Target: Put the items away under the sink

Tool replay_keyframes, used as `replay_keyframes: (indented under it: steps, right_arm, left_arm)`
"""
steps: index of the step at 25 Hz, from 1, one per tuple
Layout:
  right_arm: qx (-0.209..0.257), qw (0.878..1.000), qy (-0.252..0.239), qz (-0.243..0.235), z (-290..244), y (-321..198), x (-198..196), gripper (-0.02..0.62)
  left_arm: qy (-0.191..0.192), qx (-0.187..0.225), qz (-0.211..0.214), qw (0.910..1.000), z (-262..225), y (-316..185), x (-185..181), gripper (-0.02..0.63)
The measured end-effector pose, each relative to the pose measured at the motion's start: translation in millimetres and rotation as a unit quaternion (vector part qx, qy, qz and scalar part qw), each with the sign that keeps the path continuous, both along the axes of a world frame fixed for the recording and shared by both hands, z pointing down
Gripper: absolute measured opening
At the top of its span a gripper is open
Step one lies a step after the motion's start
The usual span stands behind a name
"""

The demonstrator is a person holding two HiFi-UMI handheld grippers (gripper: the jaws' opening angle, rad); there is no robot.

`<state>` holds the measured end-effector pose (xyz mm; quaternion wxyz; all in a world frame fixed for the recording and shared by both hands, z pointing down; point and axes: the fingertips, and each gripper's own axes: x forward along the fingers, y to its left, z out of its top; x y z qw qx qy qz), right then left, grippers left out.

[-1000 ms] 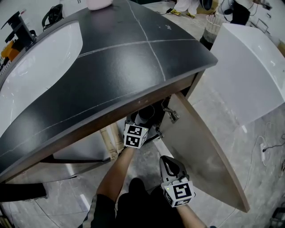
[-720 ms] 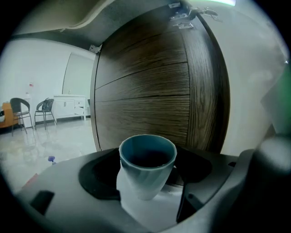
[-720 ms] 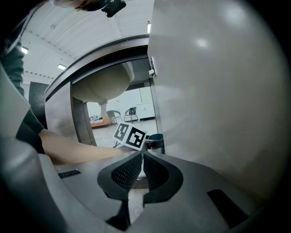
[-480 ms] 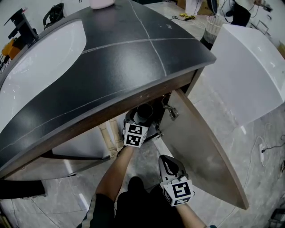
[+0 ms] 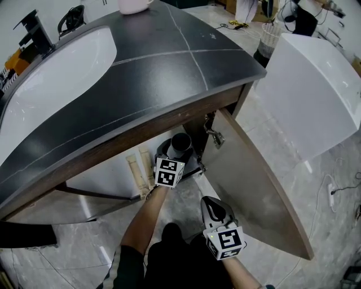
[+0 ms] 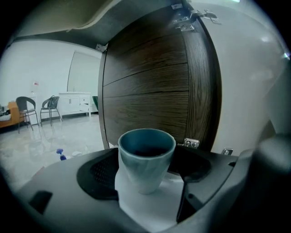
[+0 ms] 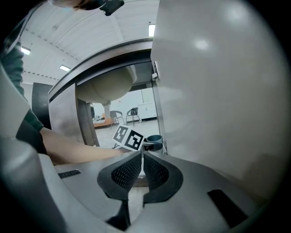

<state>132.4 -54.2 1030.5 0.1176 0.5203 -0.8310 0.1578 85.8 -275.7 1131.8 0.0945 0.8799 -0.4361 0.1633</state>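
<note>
A blue-green cup (image 6: 146, 159) stands upright between the jaws of my left gripper (image 6: 146, 178), whose pads press on its sides. In the head view that cup (image 5: 180, 144) and the left gripper (image 5: 175, 159) sit at the mouth of the cabinet under the dark countertop (image 5: 169, 73). A dark wooden panel (image 6: 150, 91) rises just behind the cup. My right gripper (image 7: 142, 166) is shut on nothing. It hangs low near the person's lap (image 5: 215, 213), beside the open cabinet door (image 5: 254, 192).
The white basin (image 5: 51, 79) is set in the countertop's left side, and a pink object (image 5: 132, 4) rests at the back. A metal hinge (image 5: 214, 135) sticks out at the door's top. A large white tub (image 5: 316, 96) stands right of the door. The floor is pale marble.
The head view has shifted, so more of the cabinet opening and the cup shows below the countertop's edge. Both grippers stay about where they were, the left still holding the cup.
</note>
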Motion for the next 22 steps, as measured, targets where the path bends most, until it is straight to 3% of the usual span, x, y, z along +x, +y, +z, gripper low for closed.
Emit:
replay_keyframes:
  steps: [3,9,11,14,22]
  right_arm:
    - [0.000,1.000,-0.003,-0.001,-1,1,0,0.044]
    - [0.000,1.000,-0.022,-0.018,-19,3,-12,0.043]
    - [0.001,0.999,-0.024,-0.022,-32,5,-17,0.043]
    - [-0.005,0.999,-0.017,-0.032,-57,9,-26,0.043]
    - [-0.045,0.998,-0.019,-0.046,-201,36,-52,0.043]
  left_arm:
    - [0.006,-0.010,-0.007,0.9999,0,12,-6,0.379]
    - [0.023,0.013,-0.006,0.9996,-36,47,-20,0.363]
    - [0.024,0.025,-0.001,0.9994,-54,58,-26,0.178]
    - [0.018,0.027,-0.003,0.9995,-83,76,-36,0.017]
    - [0.011,-0.040,0.012,0.9991,-200,144,-46,0.011]
